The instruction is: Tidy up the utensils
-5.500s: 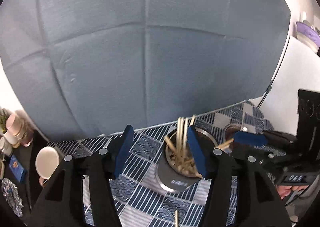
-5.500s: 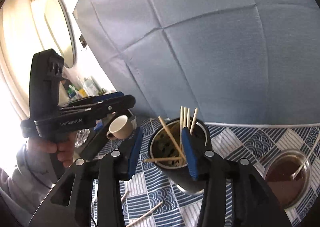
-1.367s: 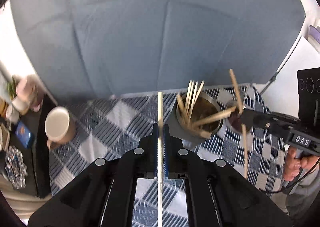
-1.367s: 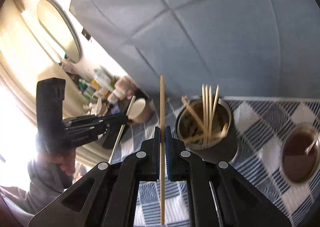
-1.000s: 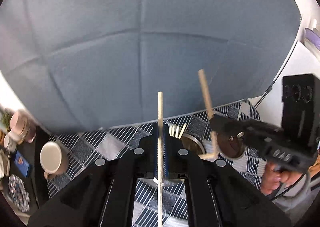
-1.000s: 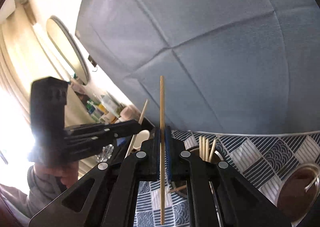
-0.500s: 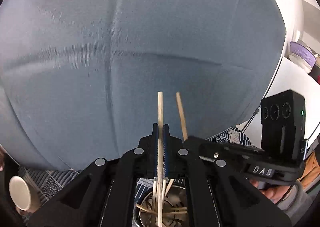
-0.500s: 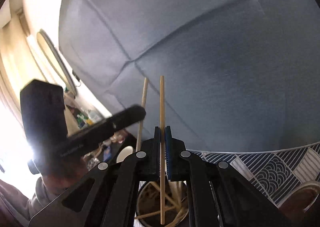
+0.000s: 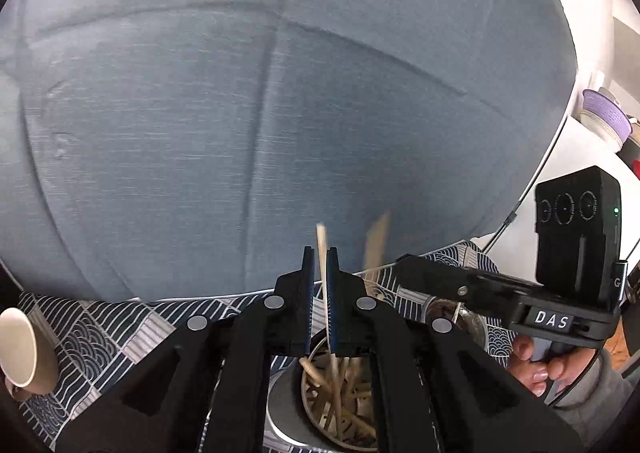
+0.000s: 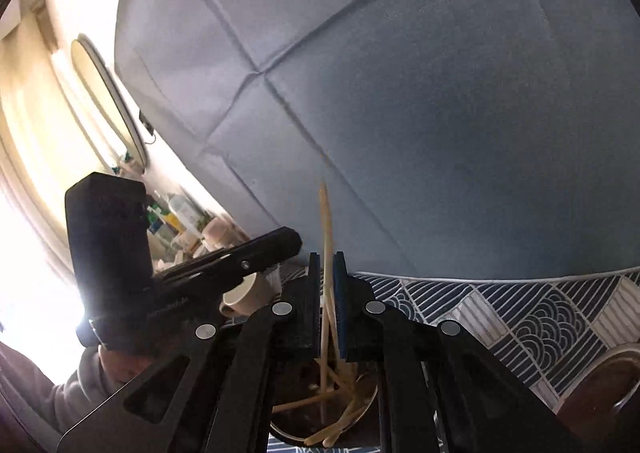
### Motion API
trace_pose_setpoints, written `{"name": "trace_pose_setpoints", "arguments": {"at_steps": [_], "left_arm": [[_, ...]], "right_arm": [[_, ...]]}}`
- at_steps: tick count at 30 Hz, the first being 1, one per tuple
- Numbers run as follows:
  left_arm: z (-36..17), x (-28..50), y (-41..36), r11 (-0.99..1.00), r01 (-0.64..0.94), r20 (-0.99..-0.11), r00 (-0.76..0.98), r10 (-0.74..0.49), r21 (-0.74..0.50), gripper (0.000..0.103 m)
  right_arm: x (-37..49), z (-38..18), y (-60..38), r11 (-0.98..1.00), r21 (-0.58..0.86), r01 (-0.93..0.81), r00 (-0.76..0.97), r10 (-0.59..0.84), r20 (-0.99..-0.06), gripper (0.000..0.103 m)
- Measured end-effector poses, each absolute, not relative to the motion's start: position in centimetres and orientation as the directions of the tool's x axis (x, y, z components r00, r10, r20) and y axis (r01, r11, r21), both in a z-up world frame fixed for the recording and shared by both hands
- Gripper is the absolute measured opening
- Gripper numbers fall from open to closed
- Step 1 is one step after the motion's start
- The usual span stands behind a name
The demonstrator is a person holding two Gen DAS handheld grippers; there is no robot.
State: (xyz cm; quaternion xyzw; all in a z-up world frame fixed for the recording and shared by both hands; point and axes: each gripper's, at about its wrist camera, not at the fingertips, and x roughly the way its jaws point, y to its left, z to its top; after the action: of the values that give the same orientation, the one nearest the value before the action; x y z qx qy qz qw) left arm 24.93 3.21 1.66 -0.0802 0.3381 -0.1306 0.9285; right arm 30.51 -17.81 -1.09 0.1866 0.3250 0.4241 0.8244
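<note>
Above the metal holder (image 9: 320, 405), both grippers hang with a chopstick between their blue pads

On the patterned tablecloth (image 9: 120, 329) the round steel holder carries a loose tangle of pale chopsticks, some leaning, some crossed. The left gripper (image 9: 319, 285) stands almost closed, its chopstick (image 9: 326, 293) slanting in the thin gap with its lower end among the others. The right gripper's (image 10: 327, 293) jaws are opening, its chopstick (image 10: 326, 245) tilted loose between them, tip down in the holder. A beige mug (image 9: 18, 349) sits left; a glass bowl of brown liquid (image 10: 600, 389) right
</note>
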Motion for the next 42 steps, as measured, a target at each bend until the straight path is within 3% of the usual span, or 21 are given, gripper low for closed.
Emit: {"name": "trace_pose_setpoints", "arguments": {"at_steps": [3,5,7,9,14,16,19,22,31,42], "left_arm": [[2.2,24.0,3.1,0.958,0.171,-0.605,0.746,-0.277,-0.228,0.009],[2.4,23.8,3.7,0.960,0.161,-0.602,0.751,-0.271,-0.231,0.020],[2.7,23.1,4.0,0.966,0.134,-0.599,0.763,-0.244,-0.222,0.046],[3.1,22.2,4.4,0.971,0.108,-0.587,0.780,-0.217,-0.215,0.053],[4.3,19.6,5.1,0.977,0.072,-0.571,0.802,-0.175,-0.199,0.070],[4.9,18.5,5.0,0.982,0.059,-0.548,0.823,-0.151,-0.181,0.084],[5.6,16.8,5.2,0.982,0.048,-0.528,0.838,-0.138,-0.180,0.095],[5.9,15.9,5.0,0.985,0.026,-0.527,0.843,-0.112,-0.168,0.097],[5.0,13.4,4.0,0.998,-0.013,-0.582,0.812,-0.029,-0.068,0.097],[3.0,9.9,3.2,0.996,-0.079,-0.644,0.764,0.035,-0.040,0.097]], "right_arm": [[29.9,-0.7,-18.0,0.590,0.574,-0.568,0.443,0.807,-0.391,0.009],[29.5,-0.4,-18.3,0.602,0.567,-0.562,0.454,0.797,-0.397,0.014],[28.8,0.0,-18.5,0.622,0.555,-0.553,0.472,0.782,-0.407,0.023],[28.2,0.6,-19.0,0.631,0.548,-0.549,0.485,0.775,-0.406,0.027],[26.2,2.1,-19.5,0.687,0.498,-0.529,0.539,0.725,-0.429,0.058],[25.5,2.6,-19.8,0.705,0.483,-0.519,0.554,0.708,-0.439,0.063],[24.4,3.0,-19.8,0.753,0.427,-0.500,0.581,0.658,-0.479,0.076],[23.3,3.3,-19.9,0.770,0.405,-0.492,0.596,0.638,-0.487,0.086],[20.7,3.4,-20.5,0.822,0.358,-0.444,0.629,0.570,-0.529,0.094],[16.3,2.9,-20.7,0.885,0.250,-0.393,0.671,0.462,-0.581,0.095]]}}
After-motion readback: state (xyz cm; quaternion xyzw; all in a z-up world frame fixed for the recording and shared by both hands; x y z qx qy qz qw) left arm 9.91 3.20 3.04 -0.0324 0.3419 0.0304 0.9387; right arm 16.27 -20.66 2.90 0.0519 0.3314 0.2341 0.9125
